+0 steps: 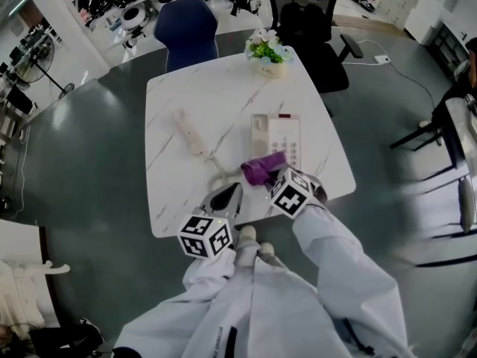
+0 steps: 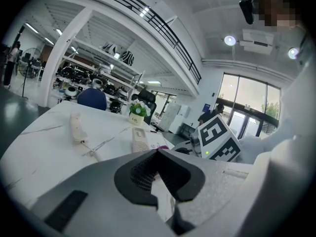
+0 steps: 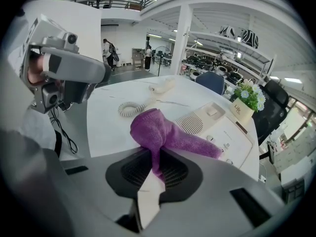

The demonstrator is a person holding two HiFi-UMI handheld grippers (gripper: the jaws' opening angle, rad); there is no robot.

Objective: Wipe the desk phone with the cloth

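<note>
The cream desk phone [image 1: 277, 142] lies on the white marble table [image 1: 194, 103]; its handset [image 1: 187, 131] lies off the cradle to the left, joined by a coiled cord [image 1: 220, 177]. My right gripper [image 1: 270, 177] is shut on a purple cloth [image 1: 262, 168], whose free end rests on the phone's near edge [image 3: 217, 132]. The purple cloth [image 3: 163, 132] bunches just beyond the jaws. My left gripper [image 1: 227, 198] hovers at the table's front edge, shut and empty, with the phone [image 2: 143, 138] and handset [image 2: 76, 126] ahead of it.
A small potted plant [image 1: 268, 51] stands at the table's far edge. A blue chair [image 1: 186, 28] and a black office chair [image 1: 313, 28] stand behind the table. Grey floor surrounds it, with furniture at the right [image 1: 455, 148].
</note>
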